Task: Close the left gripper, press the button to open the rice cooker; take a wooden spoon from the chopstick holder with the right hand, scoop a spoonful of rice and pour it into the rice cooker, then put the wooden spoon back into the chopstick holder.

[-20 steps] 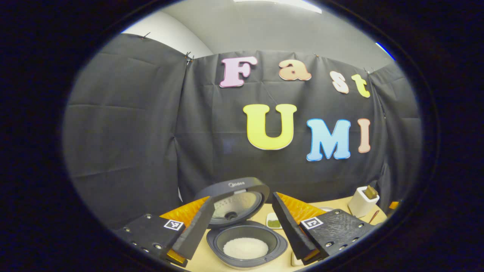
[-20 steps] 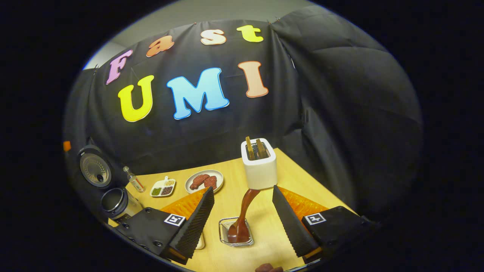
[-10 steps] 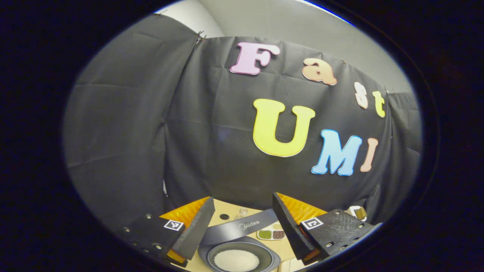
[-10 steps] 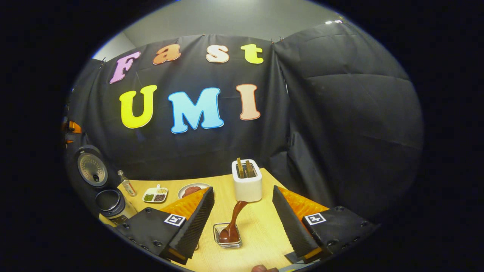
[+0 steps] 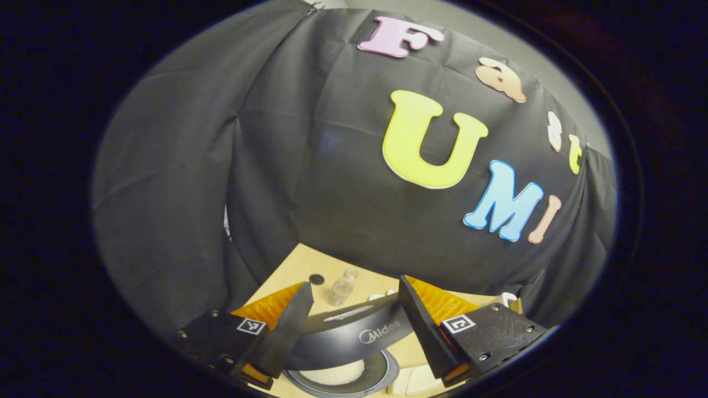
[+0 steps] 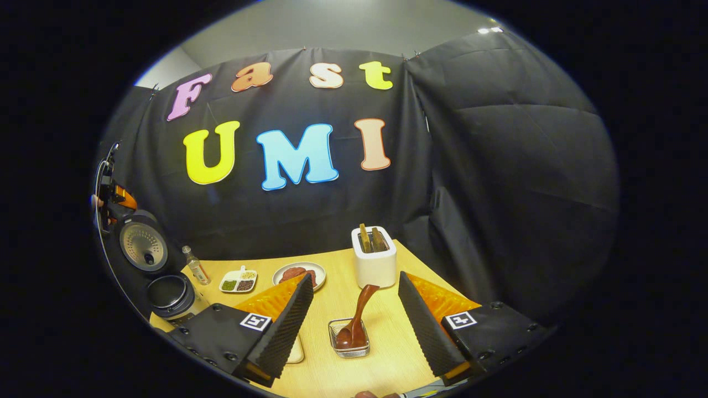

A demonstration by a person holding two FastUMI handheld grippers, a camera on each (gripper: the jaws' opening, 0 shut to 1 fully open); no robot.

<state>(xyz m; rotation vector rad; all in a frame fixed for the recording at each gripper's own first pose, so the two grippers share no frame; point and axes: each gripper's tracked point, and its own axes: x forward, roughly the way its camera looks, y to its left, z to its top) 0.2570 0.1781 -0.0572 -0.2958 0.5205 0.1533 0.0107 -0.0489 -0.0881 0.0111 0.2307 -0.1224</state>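
Observation:
In the left gripper view my left gripper [image 5: 354,284] is open above the dark rice cooker's raised lid [image 5: 354,331], seen nearly edge-on between the fingers. Below it the pot [image 5: 343,375] holds white rice. In the right gripper view my right gripper [image 6: 355,276] is open with nothing between its fingers. Ahead of it the brown wooden spoon [image 6: 357,323] stands bowl-down in a small wire holder [image 6: 348,347] on the wooden table [image 6: 332,298], its handle leaning away. The open rice cooker [image 6: 157,271] stands at the far left, with the left gripper [image 6: 113,193] above it.
A white box [image 6: 374,260] with brown pieces in its slots stands behind the spoon. A plate of brown food [image 6: 298,273], a divided dish of beans [image 6: 239,281] and a small bottle [image 6: 196,265] sit mid-table. The bottle [image 5: 342,287] also stands behind the cooker lid.
My left gripper has moved forward over the cooker and tilted, so the lid now shows edge-on and low. My right gripper drew back from the spoon, which stays in its holder.

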